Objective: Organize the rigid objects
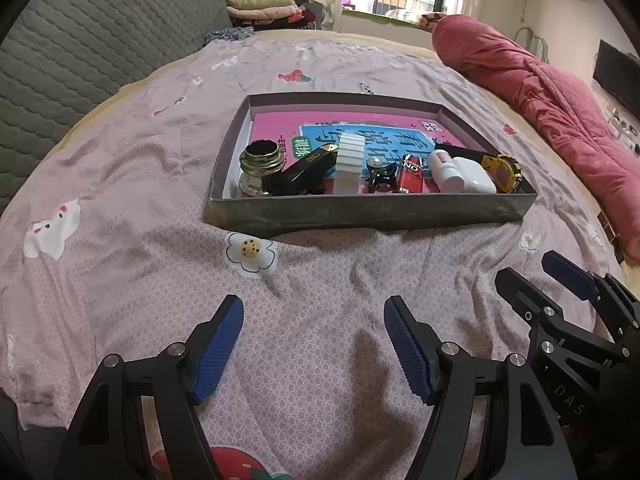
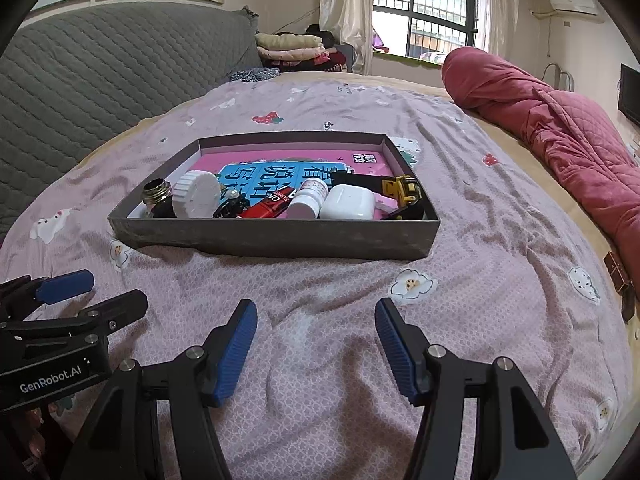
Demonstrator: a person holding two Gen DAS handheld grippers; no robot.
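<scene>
Tray (image 1: 360, 210) on bedsheet (image 1: 132, 168), centre frame in left wrist view; book (image 1: 276, 124) flat in tray; objects along tray's near wall, left to right: jar (image 1: 262, 162), ridged block (image 1: 349, 164), tube (image 1: 412, 174), bottle (image 1: 446, 170), earbud case (image 1: 476, 178), toy vehicle (image 1: 502, 170); rolled quilt (image 1: 552, 96) right of tray; folded clothes (image 1: 260, 4) upper centre-left, behind bed.

A matt grey cardboard tray (image 1: 372, 210) was noted on soft printed cloth bedding (image 1: 132, 168). Inside, a glossy white plastic case (image 2: 347, 202), a ridged white plastic cap (image 2: 198, 194) and a shiny threaded metal ring (image 1: 262, 156) were observed.
</scene>
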